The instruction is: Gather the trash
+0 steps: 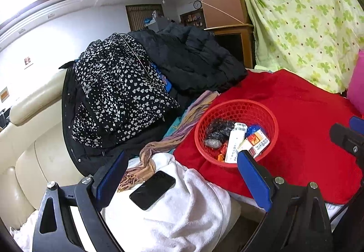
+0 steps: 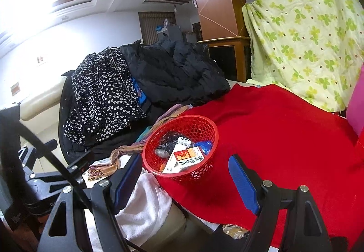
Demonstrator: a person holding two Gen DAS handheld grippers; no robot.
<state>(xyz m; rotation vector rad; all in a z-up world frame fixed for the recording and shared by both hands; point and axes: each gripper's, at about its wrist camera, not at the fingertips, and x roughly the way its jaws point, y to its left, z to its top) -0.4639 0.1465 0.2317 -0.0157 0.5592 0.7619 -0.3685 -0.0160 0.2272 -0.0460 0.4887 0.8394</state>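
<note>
- Cream leather sofa [image 1: 34,156] carries everything.
- Red blanket [image 1: 295,120] covers its right part; the red mesh basket [image 1: 204,124] sits on it.
- White towel [image 1: 186,211] at 6 o'clock, black phone [image 1: 152,189] on top.
- Dark clothes pile [image 1: 136,83] at 10 o'clock, possibly jackets.

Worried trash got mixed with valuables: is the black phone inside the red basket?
No, the black phone lies on the white towel, outside the red plastic mesh basket.

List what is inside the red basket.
The red basket holds a medicine box, white carton, black bag and blue wrapper; anything beneath is covered.
</note>
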